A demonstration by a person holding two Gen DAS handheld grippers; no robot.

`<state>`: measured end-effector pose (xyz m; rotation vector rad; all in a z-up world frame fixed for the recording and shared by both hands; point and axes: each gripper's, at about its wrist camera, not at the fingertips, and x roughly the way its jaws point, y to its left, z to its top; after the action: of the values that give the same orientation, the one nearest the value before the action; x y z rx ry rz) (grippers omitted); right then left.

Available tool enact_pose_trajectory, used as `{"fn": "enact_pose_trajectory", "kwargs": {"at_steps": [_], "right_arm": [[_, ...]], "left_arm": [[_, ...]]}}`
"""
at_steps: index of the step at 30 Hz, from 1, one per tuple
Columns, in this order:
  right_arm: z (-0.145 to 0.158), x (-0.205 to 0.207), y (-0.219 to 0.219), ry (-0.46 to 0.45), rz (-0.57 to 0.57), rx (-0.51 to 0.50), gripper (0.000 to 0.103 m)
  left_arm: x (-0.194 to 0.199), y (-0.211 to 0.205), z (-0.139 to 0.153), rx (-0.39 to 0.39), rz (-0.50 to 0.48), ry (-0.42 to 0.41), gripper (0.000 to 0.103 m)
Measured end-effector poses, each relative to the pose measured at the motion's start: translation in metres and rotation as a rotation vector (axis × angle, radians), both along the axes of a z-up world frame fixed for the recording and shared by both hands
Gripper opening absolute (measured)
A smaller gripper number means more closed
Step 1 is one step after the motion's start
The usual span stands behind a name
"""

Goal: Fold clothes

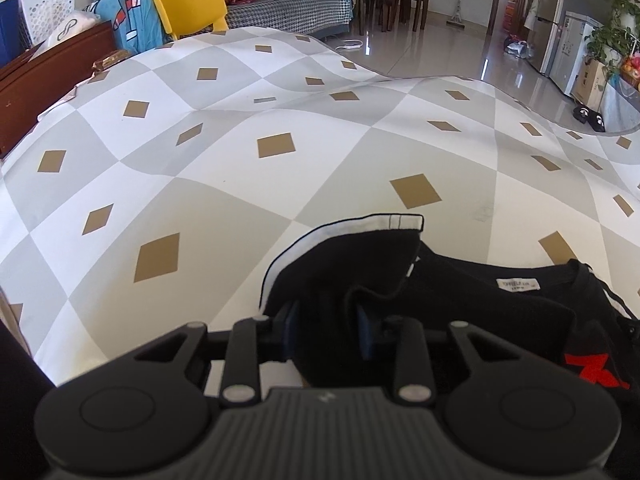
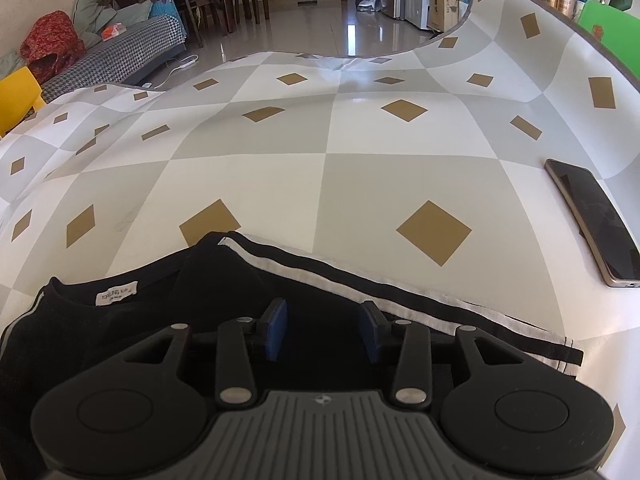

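Left wrist view: left gripper (image 1: 330,330) tilted down toward the table (image 1: 240,184), clamped on a bunched fold of the black shirt (image 1: 460,292), cloth pinched between the blue pads (image 1: 291,330) and lifted into a hump off the tabletop. White-trimmed sleeve (image 1: 352,228) raised and curled above the jaws. Shirt body spread to the right on the checked tablecloth, neck label (image 1: 518,285) white with small dark print, too small to read here. Red printed mark (image 1: 592,368) on the shirt at the right edge, shape only partly seen. Yellow chair (image 1: 190,6) beyond the far table edge.

Right wrist view: right gripper (image 2: 323,334) also angled downward over the shirt (image 2: 160,320), jaws parted, blue pads (image 2: 277,334) standing apart with black cloth lying below and between them, not pressed by either pad. White stripe with black edging (image 2: 400,300) running off to the right past the jaws. Neck label (image 2: 117,293) at left, reading roughly "TOPSUNG Kids", second line unreadable. Phone (image 2: 592,220) lying face up on the table at right, well apart from the shirt
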<state>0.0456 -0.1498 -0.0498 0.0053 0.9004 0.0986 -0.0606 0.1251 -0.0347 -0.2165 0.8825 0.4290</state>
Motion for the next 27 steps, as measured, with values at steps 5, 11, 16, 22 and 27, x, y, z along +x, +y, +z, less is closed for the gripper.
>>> {"fn": "enact_pose_trajectory", "kwargs": {"at_steps": [5, 11, 16, 22, 27], "right_arm": [[0.0, 0.001, -0.001, 0.004, -0.007, 0.006, 0.039], [0.001, 0.001, -0.006, 0.015, -0.042, 0.027, 0.038], [0.002, 0.0, -0.007, 0.023, -0.058, 0.021, 0.038], [0.004, 0.0, -0.016, 0.043, -0.091, 0.06, 0.038], [0.007, -0.001, -0.019, 0.05, -0.099, 0.077, 0.038]], "left_arm": [[-0.008, 0.009, -0.001, -0.002, 0.041, 0.015, 0.028], [-0.019, 0.018, -0.003, -0.003, 0.077, 0.042, 0.032], [-0.024, 0.031, -0.009, -0.02, 0.141, 0.084, 0.04], [-0.027, 0.036, -0.011, -0.009, 0.19, 0.102, 0.06], [-0.033, 0.039, -0.001, -0.009, 0.223, 0.047, 0.075]]}}
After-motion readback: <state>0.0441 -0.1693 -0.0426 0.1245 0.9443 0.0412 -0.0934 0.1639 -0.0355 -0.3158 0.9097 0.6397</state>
